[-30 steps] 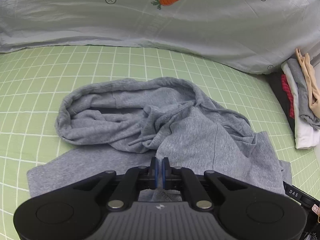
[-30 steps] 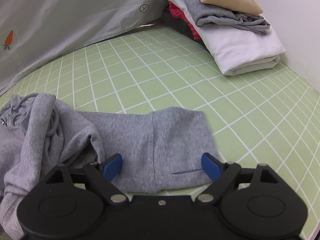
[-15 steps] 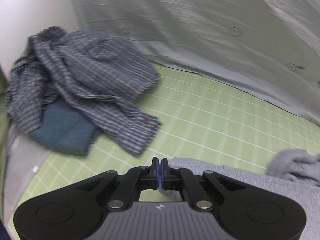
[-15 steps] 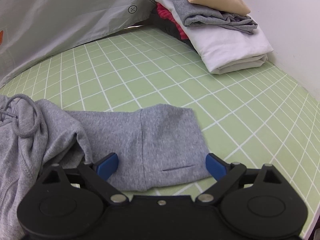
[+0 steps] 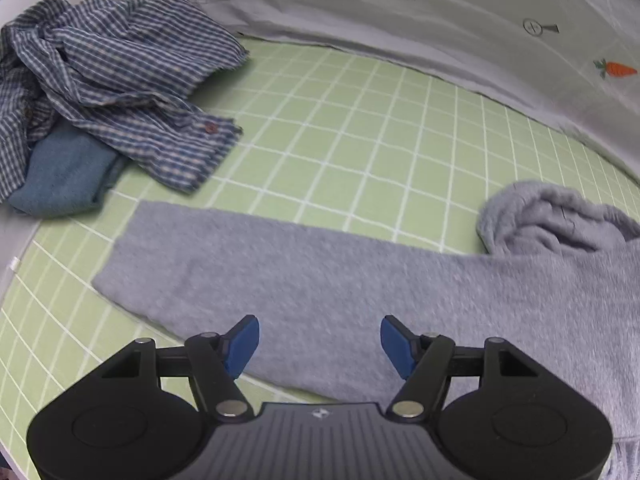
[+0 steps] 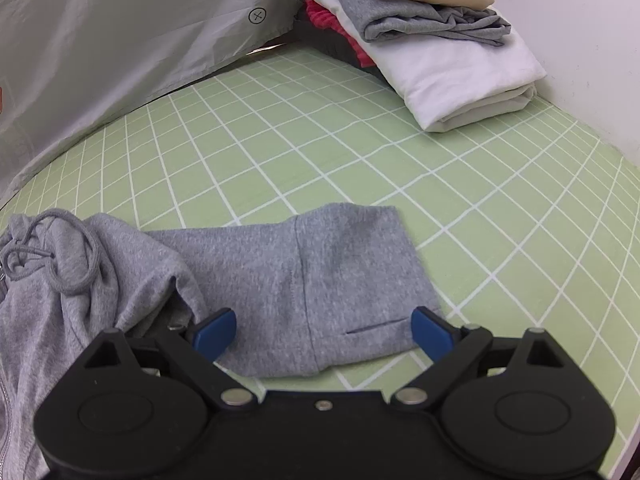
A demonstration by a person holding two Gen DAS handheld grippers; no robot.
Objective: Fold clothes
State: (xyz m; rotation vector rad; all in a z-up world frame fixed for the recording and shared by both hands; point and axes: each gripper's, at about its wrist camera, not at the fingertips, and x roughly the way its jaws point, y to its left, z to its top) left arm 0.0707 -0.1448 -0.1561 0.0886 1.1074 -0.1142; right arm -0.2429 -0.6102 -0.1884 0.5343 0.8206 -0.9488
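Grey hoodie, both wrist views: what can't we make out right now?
- Hoodie body: cut off by the right edge in the left wrist view, by the left edge in the right wrist view.
- Its near hem: hidden behind the left gripper and right gripper housings.
- Blue garment: mostly covered by the checked shirt.
- Folded stack: top cut off by the frame; lower layers hidden.

Counted clothes on the bed
One grey hoodie (image 5: 360, 280), one checked shirt (image 5: 112, 72), one blue cloth (image 5: 60, 172), one folded stack (image 6: 432, 40).
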